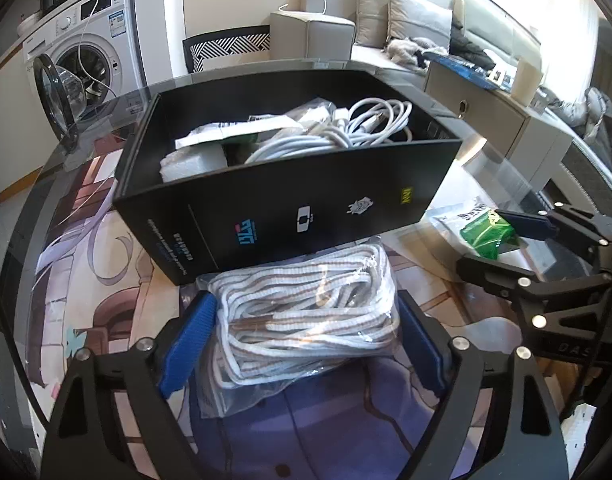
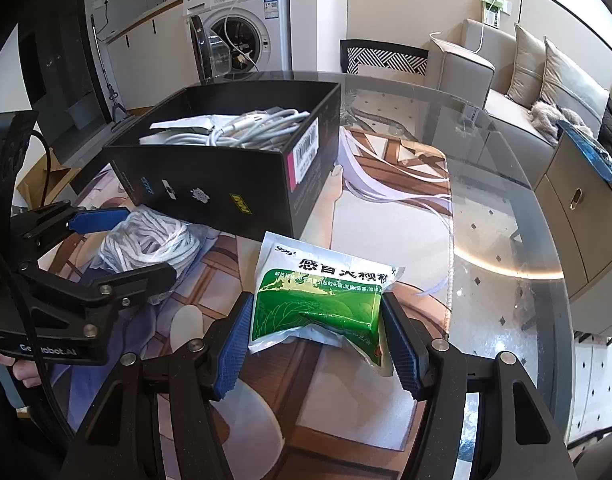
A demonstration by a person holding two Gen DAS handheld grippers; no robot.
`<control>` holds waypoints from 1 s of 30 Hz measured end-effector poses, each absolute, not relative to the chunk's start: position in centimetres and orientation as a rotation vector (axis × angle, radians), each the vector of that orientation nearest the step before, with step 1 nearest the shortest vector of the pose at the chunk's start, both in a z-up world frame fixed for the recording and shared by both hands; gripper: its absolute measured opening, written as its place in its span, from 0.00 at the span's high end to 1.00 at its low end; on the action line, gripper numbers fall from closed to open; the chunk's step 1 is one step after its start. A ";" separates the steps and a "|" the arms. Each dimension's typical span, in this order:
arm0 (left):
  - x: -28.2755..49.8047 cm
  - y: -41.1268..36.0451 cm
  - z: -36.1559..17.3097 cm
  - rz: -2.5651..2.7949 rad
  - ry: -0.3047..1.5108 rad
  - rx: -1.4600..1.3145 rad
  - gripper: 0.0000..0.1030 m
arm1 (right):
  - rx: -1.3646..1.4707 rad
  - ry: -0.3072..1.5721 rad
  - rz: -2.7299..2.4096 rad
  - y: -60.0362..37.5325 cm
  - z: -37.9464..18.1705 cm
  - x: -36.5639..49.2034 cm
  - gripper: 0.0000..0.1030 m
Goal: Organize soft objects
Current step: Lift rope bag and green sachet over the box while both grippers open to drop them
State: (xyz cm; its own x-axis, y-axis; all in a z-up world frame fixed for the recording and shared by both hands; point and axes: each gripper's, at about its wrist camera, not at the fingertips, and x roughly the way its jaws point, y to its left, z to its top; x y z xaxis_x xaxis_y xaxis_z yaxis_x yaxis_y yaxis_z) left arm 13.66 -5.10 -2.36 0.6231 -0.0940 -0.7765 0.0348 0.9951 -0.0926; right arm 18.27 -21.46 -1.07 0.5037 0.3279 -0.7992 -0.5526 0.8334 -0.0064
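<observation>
A clear bag of white and brown laces (image 1: 306, 316) lies on the table in front of the black box (image 1: 289, 208). My left gripper (image 1: 301, 344) is open with its blue pads on either side of the bag; it also shows in the right wrist view (image 2: 121, 244). A green and white medicine packet (image 2: 326, 300) lies to the right of the box. My right gripper (image 2: 318, 344) is open around the packet, pads close to its sides. The box (image 2: 225, 184) holds white cables (image 1: 346, 128) and paper packets.
A glass table (image 2: 486, 184) with a printed mat carries everything. A patterned chair (image 2: 382, 60) stands at the far edge. A washing machine (image 2: 241, 28) with its door open is beyond on the left, a sofa (image 2: 506, 80) on the right and a low cabinet (image 2: 586, 208) beside the table.
</observation>
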 end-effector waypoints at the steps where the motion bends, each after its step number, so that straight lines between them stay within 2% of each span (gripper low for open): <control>1: 13.4 -4.9 -2.1 -0.082 0.887 -0.081 0.18 | -0.277 0.891 0.541 -21.4 -0.9 18.2 0.39; 17: 10.5 -2.3 2.0 -0.084 0.759 -0.107 0.18 | -0.266 0.762 0.567 -21.7 3.8 15.8 0.39; 30: 11.1 -0.7 4.8 -0.090 0.691 -0.139 0.18 | -0.269 0.688 0.605 -20.3 6.9 15.2 0.39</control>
State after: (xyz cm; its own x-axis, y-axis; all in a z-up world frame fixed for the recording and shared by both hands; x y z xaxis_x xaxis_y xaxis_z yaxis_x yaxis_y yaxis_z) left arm 11.06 -0.69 4.83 0.7670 -0.1285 -0.6286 0.0367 0.9869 -0.1570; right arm 15.16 -20.27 6.93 0.6115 0.4313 -0.6634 -0.6025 0.7972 -0.0371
